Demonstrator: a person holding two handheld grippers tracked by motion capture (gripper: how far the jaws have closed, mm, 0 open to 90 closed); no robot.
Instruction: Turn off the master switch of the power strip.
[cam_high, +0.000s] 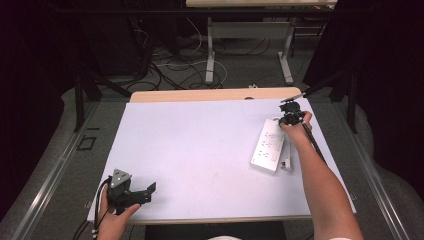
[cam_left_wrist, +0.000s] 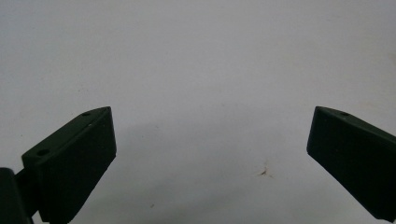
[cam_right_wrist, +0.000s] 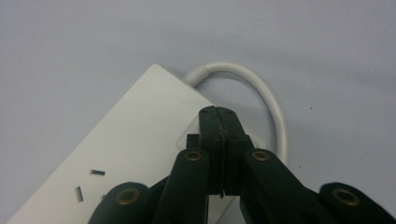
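Note:
A white power strip (cam_high: 268, 145) lies on the right side of the white table top (cam_high: 200, 150), its long side running away from me. In the right gripper view the power strip (cam_right_wrist: 130, 140) shows slot openings at the lower left, and its white cable (cam_right_wrist: 275, 102) loops out from the end. My right gripper (cam_right_wrist: 217, 111) is shut with nothing between its jaws, and its tips sit over a clear square part at the strip's cable end. From above, the right gripper (cam_high: 287, 120) stands at the strip's far end. My left gripper (cam_high: 144, 194) rests near the front left corner, open and empty; the left gripper (cam_left_wrist: 212, 121) faces bare table.
A wooden edge (cam_high: 210, 95) borders the table's far side. Beyond it, cables (cam_high: 175, 65) lie on the floor around the legs of another table (cam_high: 250, 30). Dark curtains hang at both sides. A small brown speck (cam_left_wrist: 264, 172) marks the surface.

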